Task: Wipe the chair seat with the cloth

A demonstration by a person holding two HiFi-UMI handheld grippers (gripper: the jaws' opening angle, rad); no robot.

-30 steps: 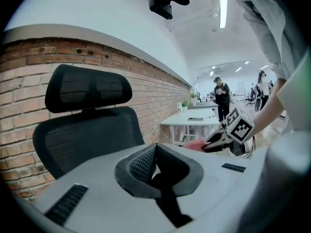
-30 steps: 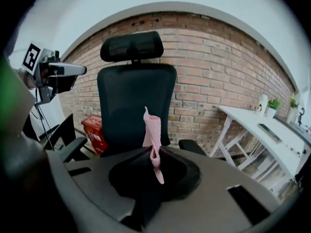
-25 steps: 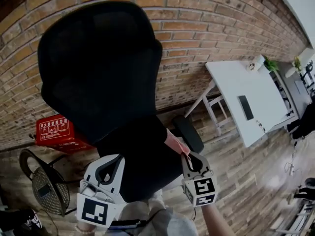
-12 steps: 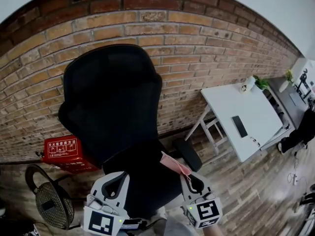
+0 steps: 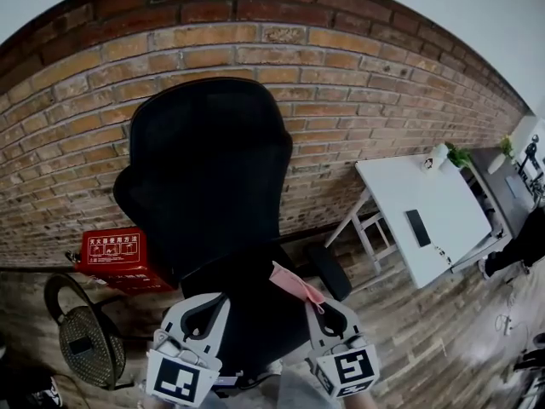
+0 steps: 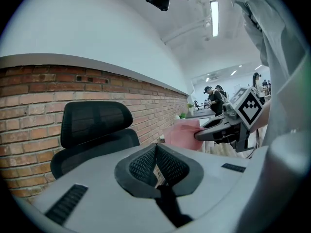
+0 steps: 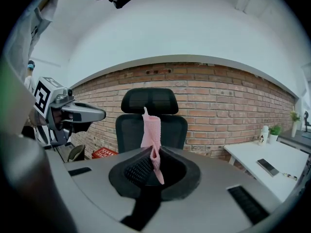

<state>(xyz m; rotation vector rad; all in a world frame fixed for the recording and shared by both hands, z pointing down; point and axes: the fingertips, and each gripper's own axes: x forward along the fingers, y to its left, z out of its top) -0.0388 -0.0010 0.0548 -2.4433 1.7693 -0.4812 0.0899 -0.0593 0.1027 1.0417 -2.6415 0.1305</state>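
- Left gripper (image 5: pixel 203 307), lower left of the head view: jaws closed together with nothing between them.
- Right gripper (image 5: pixel 328 309), lower centre-right: jaws clamped on the pink cloth (image 5: pixel 294 284). In the right gripper view the cloth stands up out of the jaws as a twisted strip, with one end hanging down.
- Chair seat (image 5: pixel 255 318): black, showing between the two grippers. The cloth is over its right side; contact with the seat cannot be determined.
- Chair back (image 5: pixel 204 169): black mesh, upright, filling the centre of the frame.
- Floor (image 5: pixel 426 331): wood planks in mixed brown tones.
- Mesh basket (image 5: pixel 85 339), lower left, with a red box (image 5: pixel 115 254) just above it at the foot of the wall.
- White table (image 5: pixel 417 203), right, with a dark flat object on it and a small plant (image 5: pixel 460 154) at its far end.
- Brick wall (image 5: pixel 341 83): red-brown, spanning the upper frame behind the chair.
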